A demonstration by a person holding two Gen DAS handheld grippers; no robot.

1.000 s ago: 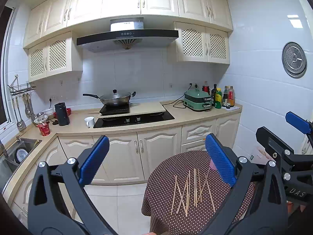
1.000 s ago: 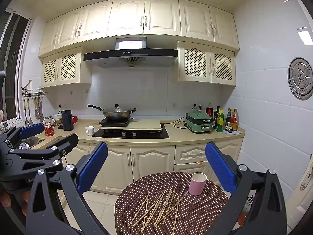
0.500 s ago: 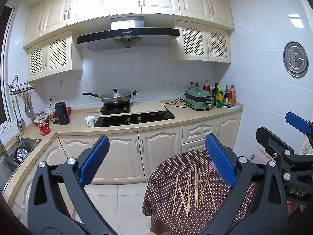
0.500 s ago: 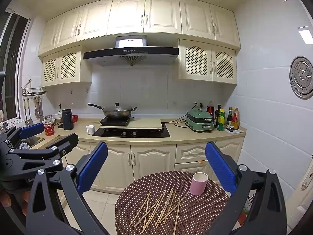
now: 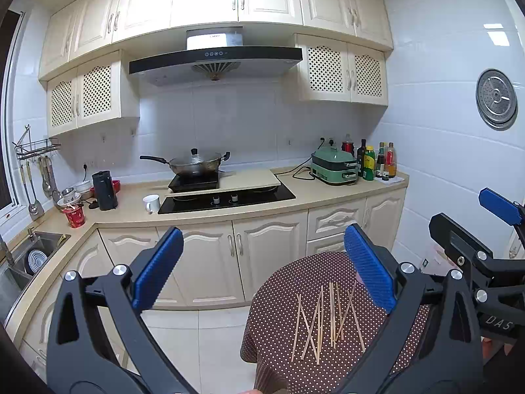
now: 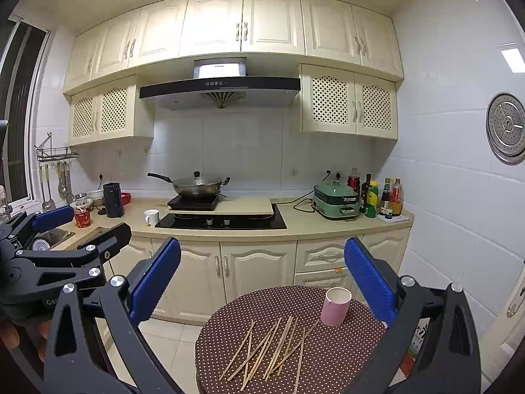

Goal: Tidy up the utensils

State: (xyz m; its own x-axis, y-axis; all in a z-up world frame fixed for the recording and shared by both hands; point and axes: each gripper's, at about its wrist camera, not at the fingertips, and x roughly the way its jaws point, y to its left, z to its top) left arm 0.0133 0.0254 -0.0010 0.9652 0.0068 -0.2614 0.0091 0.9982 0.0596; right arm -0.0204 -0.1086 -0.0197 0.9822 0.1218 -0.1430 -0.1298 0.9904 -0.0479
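- Far left of right wrist view: sink [image 6: 49,239] set in counter corner; red cup [image 6: 82,217] and black kettle [image 6: 113,199] on counter [image 6: 305,221] beside it
- Left gripper [image 5: 262,269]: blue pads spread wide, nothing between them; held above floor, left of table
- Same left gripper seen side-on at left edge of right wrist view [image 6: 85,223], also spread, empty
- Centre rear: wok [image 6: 197,185] on hob [image 6: 223,220], white mug [image 6: 151,216] just left of hob
- Table [image 6: 328,361], round, brown dotted cloth, in front of cabinets
- Chopsticks [image 6: 272,348] scattered loose on cloth, some crossing; same sticks in left wrist view [image 5: 328,321], lying near table middle
- Pink cup [image 6: 335,306] upright on table, just right of chopsticks, apart from them; empty as far as visible
- Right gripper [image 6: 262,272]: pads wide apart, holding nothing, raised above table, clear of chopsticks and cup
- Right rear: green cooker [image 6: 335,200] and bottles [image 6: 382,198] on counter
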